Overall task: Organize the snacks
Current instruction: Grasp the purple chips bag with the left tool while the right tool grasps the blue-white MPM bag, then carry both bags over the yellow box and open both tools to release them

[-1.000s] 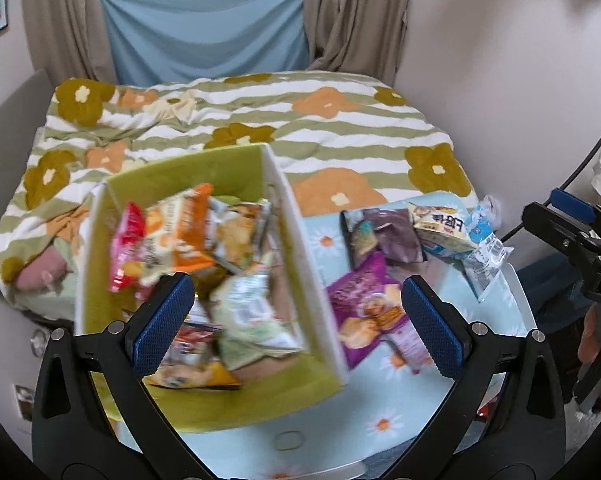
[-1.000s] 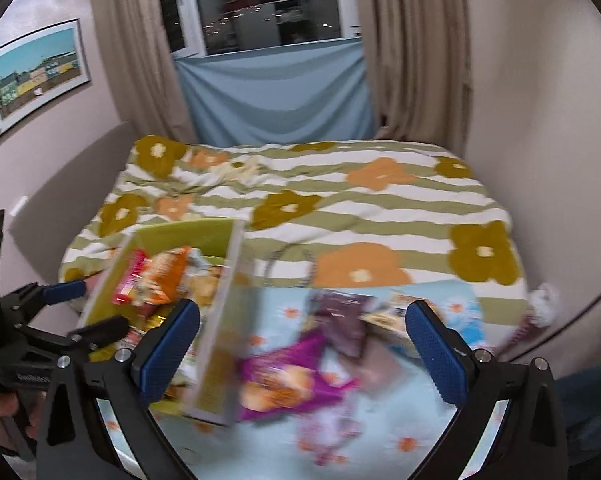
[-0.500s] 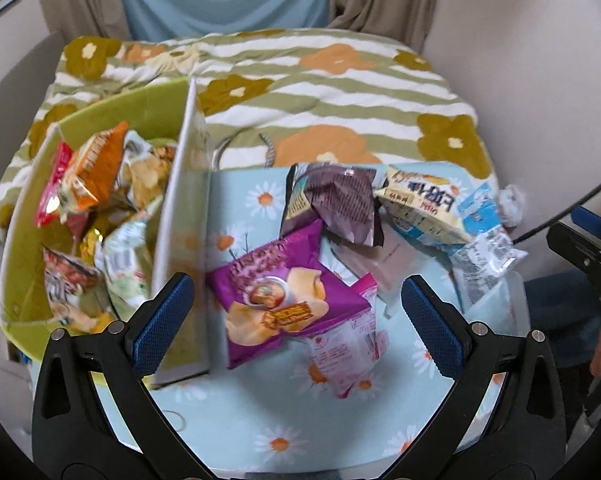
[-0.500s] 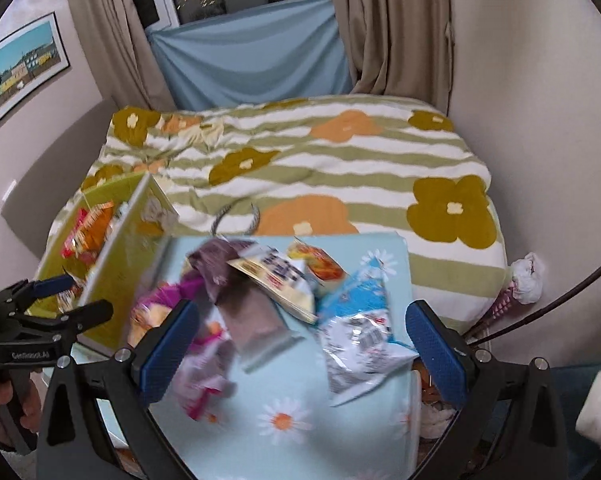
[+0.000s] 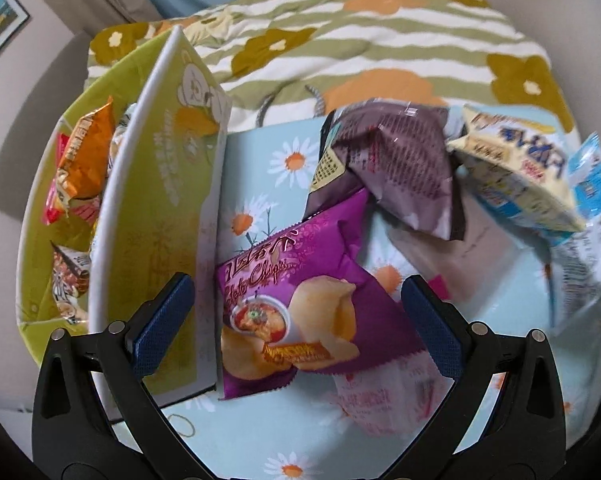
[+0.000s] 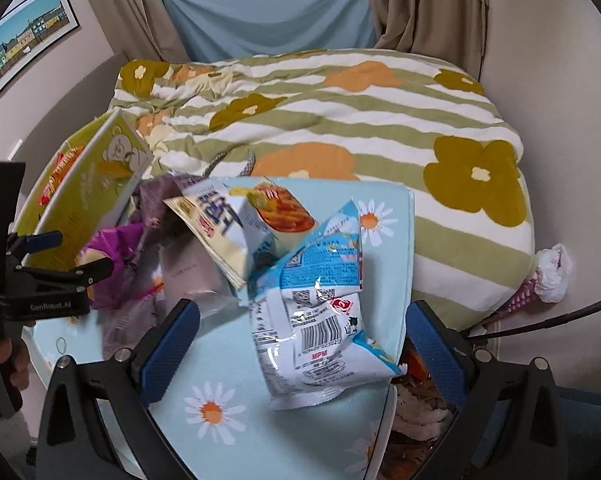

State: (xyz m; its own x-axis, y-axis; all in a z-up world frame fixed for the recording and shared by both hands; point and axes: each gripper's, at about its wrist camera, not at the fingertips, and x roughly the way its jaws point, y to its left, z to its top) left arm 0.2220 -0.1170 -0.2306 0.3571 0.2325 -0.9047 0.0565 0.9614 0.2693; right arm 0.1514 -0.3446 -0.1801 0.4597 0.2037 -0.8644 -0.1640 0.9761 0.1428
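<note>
Both grippers gape, holding nothing. The left gripper (image 5: 296, 320) straddles the purple chip bag (image 5: 300, 312) beside the green box (image 5: 160, 216), apparently to grasp it. The right gripper (image 6: 300, 344) frames the blue-white packet (image 6: 320, 316) near the desk's (image 6: 396, 248) right edge.

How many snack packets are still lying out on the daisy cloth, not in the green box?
5 visible: purple chips bag nearest the box, pale pink packet beneath it, dark brown bag behind, cream packet beside that, blue-white packet farthest right. Others may be hidden underneath.
</note>
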